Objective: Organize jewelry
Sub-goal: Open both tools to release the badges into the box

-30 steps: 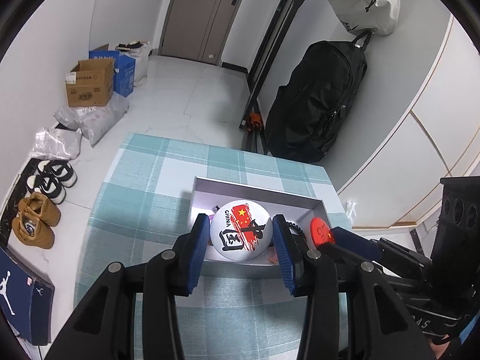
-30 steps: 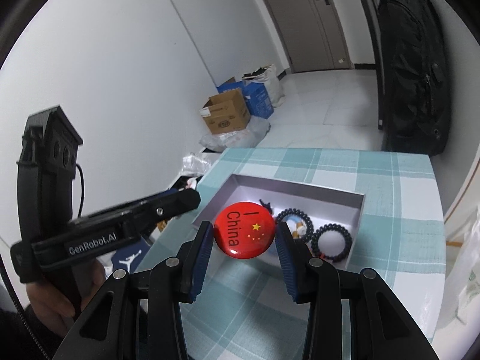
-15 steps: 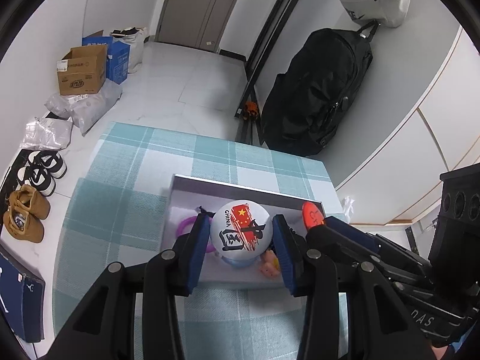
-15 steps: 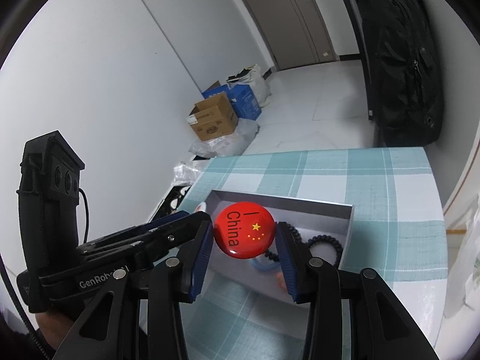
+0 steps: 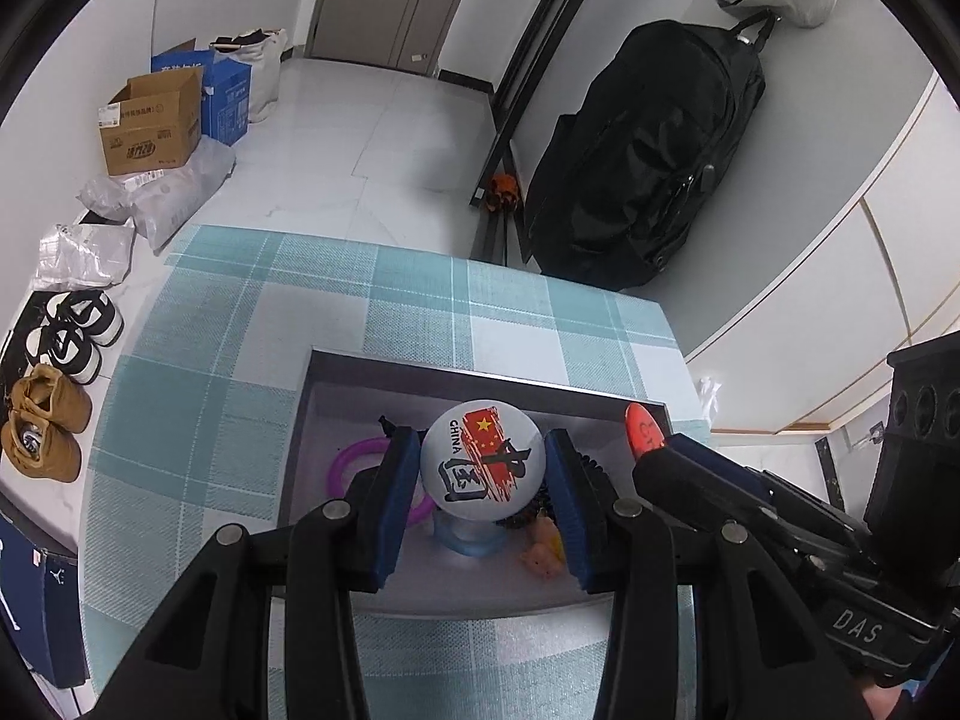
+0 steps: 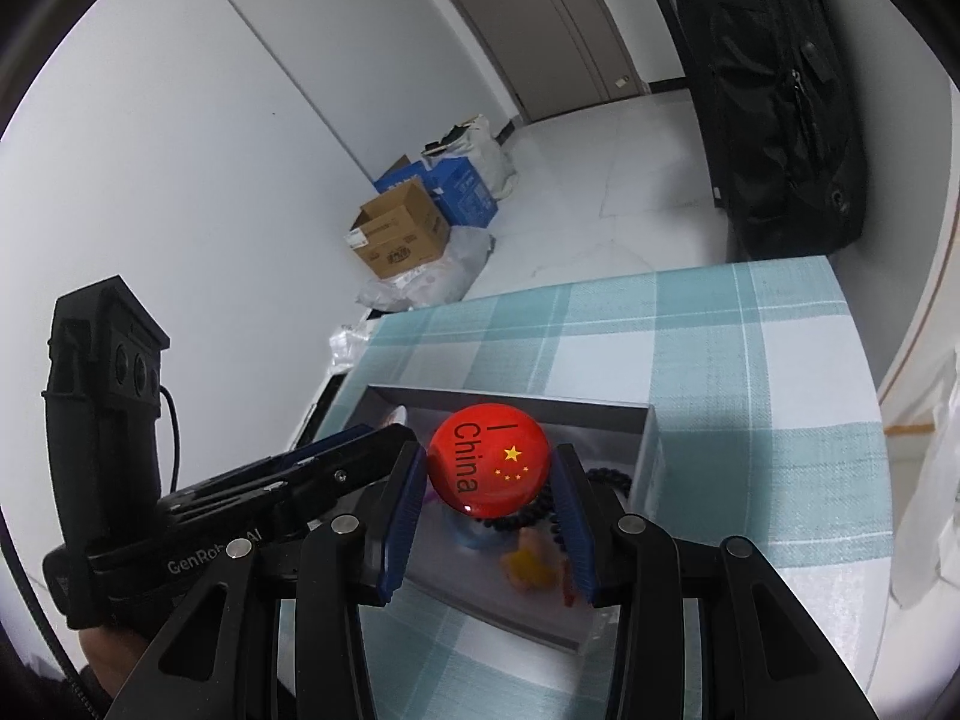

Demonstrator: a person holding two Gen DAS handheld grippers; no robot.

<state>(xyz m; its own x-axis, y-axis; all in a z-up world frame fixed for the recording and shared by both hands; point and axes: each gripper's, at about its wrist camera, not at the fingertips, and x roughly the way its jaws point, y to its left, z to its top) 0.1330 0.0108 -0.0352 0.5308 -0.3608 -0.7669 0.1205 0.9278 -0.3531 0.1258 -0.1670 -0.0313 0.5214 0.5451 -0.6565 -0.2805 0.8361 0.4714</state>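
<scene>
My left gripper is shut on a white round badge with "CHINA" and a red flag, held above a grey open box on the table. My right gripper is shut on a red round "I China" badge, also above the box. The red badge shows edge-on in the left wrist view. Inside the box lie a purple ring, a dark bead bracelet, a pale blue object and small orange-yellow pieces.
The table wears a teal plaid cloth. A black backpack leans on the wall beyond the table. Cardboard boxes, plastic bags and shoes lie on the floor to the left. The table's right edge nears a white cabinet.
Both grippers have moved forward over the box with their badges still held. The box now lies lower and closer in both views, and more of its contents show.
</scene>
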